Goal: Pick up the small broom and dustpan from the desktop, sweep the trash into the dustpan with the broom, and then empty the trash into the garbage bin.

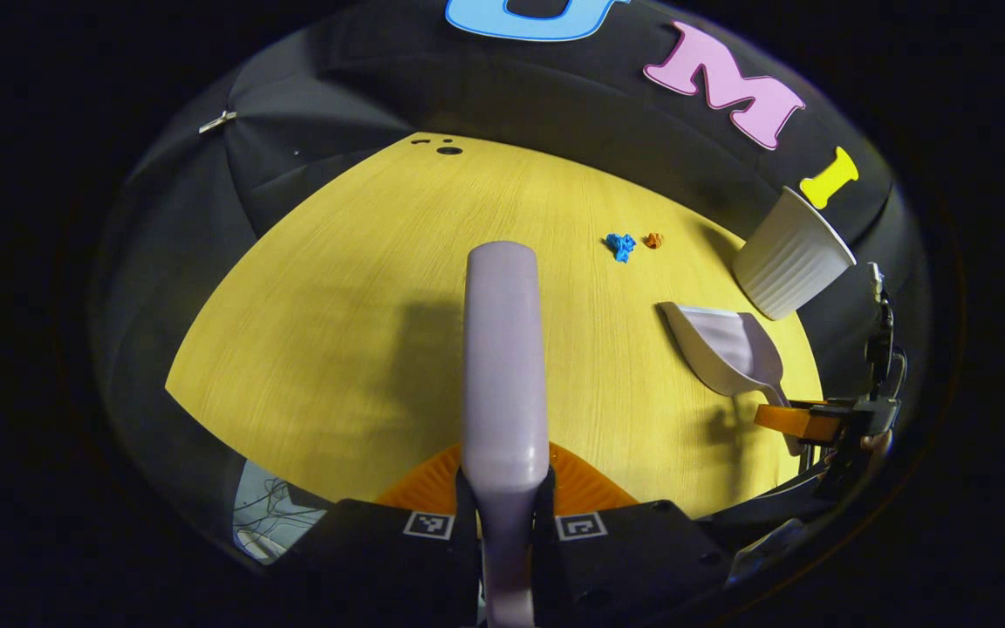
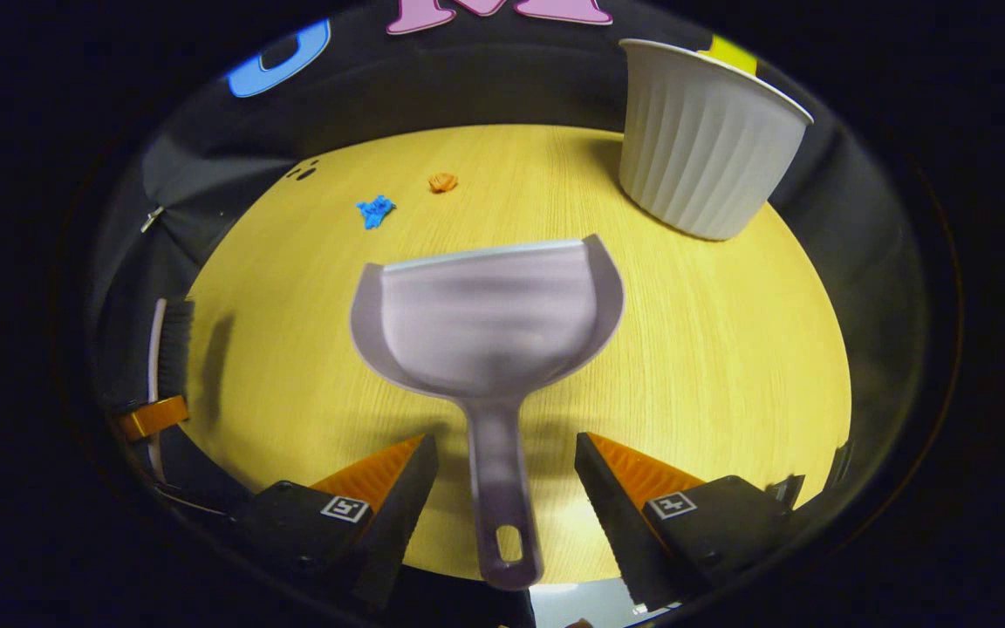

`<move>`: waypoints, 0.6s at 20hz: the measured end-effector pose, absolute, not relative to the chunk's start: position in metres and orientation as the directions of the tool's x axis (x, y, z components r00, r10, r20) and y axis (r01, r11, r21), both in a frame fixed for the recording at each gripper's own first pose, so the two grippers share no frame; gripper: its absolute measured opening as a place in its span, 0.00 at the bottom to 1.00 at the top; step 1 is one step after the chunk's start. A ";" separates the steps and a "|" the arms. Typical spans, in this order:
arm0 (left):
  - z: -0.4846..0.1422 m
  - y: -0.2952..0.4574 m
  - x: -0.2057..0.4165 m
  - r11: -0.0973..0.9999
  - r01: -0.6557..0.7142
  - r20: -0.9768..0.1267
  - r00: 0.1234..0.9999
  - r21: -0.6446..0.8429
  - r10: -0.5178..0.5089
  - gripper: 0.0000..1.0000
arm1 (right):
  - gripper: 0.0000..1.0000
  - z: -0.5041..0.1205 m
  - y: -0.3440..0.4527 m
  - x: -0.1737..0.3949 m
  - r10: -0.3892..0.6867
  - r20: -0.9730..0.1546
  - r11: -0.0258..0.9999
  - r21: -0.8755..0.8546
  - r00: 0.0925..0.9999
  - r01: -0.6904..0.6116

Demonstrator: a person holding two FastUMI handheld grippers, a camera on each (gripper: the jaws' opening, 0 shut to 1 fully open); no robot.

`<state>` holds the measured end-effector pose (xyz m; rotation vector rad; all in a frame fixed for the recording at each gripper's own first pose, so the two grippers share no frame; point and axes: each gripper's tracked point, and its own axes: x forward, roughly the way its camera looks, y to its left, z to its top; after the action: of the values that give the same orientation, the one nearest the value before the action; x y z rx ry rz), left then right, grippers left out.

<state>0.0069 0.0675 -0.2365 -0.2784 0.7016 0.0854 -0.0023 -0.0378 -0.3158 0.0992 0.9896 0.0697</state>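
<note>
The first pickup looks done: the left claw (image 1: 504, 488) is closed on the pale lilac plastic handle of the small broom (image 1: 502, 349), which juts forward over the yellow wood-grain surface (image 1: 337, 288); seen from the right gripper view, the broom's dark bristles (image 2: 175, 344) hang at the far left edge. The second pickup is, as I judge it, only being set up. The right claw (image 2: 507, 475) stands wide open, holding nothing, with the handle of the pale lilac plastic dustpan (image 2: 489, 318) lying on the surface between its two fingers, neither finger touching it. The pan's mouth faces away from the claw.

Sweeping and emptying remain. The crumpled blue scrap (image 2: 374, 210) and the crumpled orange scrap (image 2: 442, 181) lie near each other beyond the pan's lip, well apart from it. The white ribbed paper-cup garbage bin (image 2: 703, 139) stands upright at the far right, beyond the pan.
</note>
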 end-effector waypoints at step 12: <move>-0.225 0.065 0.015 0.972 -0.163 -0.677 0.736 -0.169 0.006 0.28 | 0.36 -0.336 -0.032 0.025 0.087 -0.882 0.996 0.088 0.463 -0.020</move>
<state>0.0148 0.0651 -0.2254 -0.2236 0.7394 0.0933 0.0249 -0.0321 -0.3360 0.0685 1.0871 0.0662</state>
